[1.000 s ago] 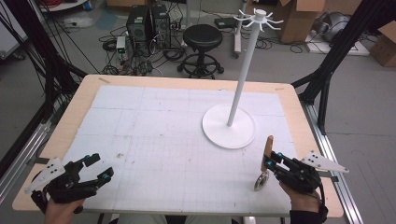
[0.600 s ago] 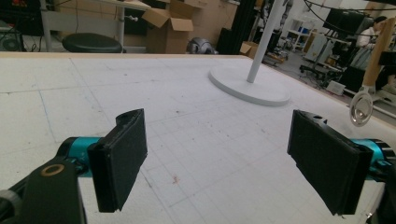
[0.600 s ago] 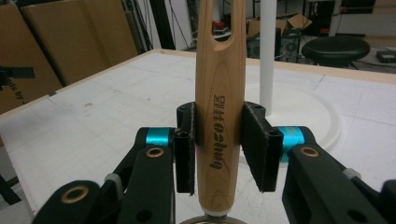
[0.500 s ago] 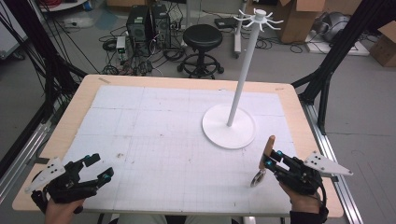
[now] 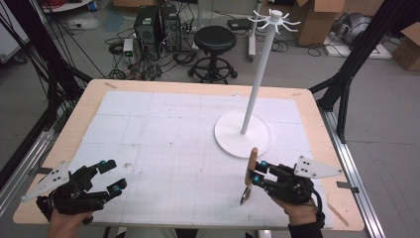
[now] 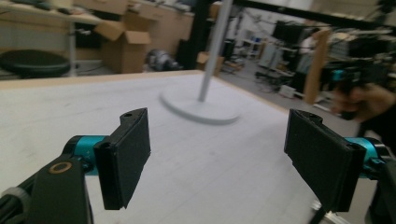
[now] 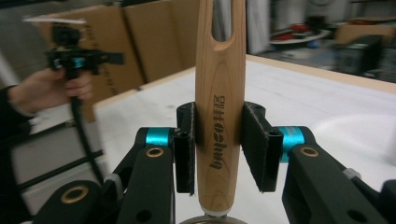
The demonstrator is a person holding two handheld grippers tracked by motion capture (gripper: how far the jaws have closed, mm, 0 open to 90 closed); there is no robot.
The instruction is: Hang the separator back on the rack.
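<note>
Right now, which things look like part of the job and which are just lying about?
Likely part of the job:
- wooden-handled utensil, clamped in the right gripper
- white hook stand, close by on the table
- left gripper, open and holding nothing

Just lying about:
- black stool
- cardboard boxes
- computer towers and cables on the floor

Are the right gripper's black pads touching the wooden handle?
Touching. In the right gripper view, both pads press flat against the light wooden handle, no gap on either side.
</note>
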